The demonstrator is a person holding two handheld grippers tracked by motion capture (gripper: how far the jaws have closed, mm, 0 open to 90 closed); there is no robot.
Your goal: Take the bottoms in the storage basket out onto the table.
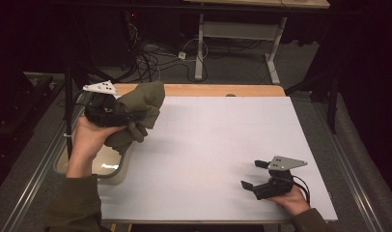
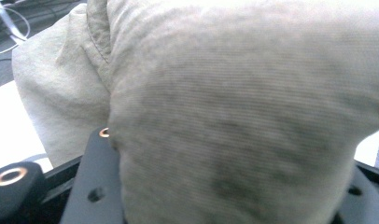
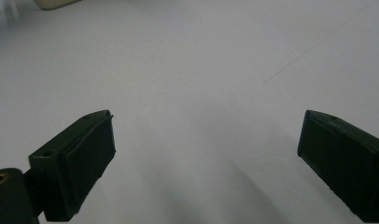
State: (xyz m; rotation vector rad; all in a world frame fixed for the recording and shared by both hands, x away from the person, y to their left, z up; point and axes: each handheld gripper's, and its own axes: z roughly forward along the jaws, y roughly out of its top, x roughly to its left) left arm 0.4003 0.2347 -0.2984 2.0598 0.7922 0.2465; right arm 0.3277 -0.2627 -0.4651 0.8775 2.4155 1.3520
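Note:
An olive-green bundled cloth (image 1: 138, 108) hangs above the table's left edge, clamped in my left gripper (image 1: 120, 117), whose jaws are shut on it. In the left gripper view the cloth (image 2: 234, 107) bulges out between the black jaws and hides their tips. My right gripper (image 1: 254, 174) rests low at the table's near right, held by a hand, with its jaws wide open. The right gripper view shows its two black pads (image 3: 89, 154) apart over bare white tabletop, with nothing between them.
A pale bin (image 1: 118, 166) sits beside the table's left edge, under my left forearm. The white table surface (image 1: 218, 140) has a wooden strip (image 1: 208, 90) along its far edge. Cables and a desk frame stand on the floor beyond.

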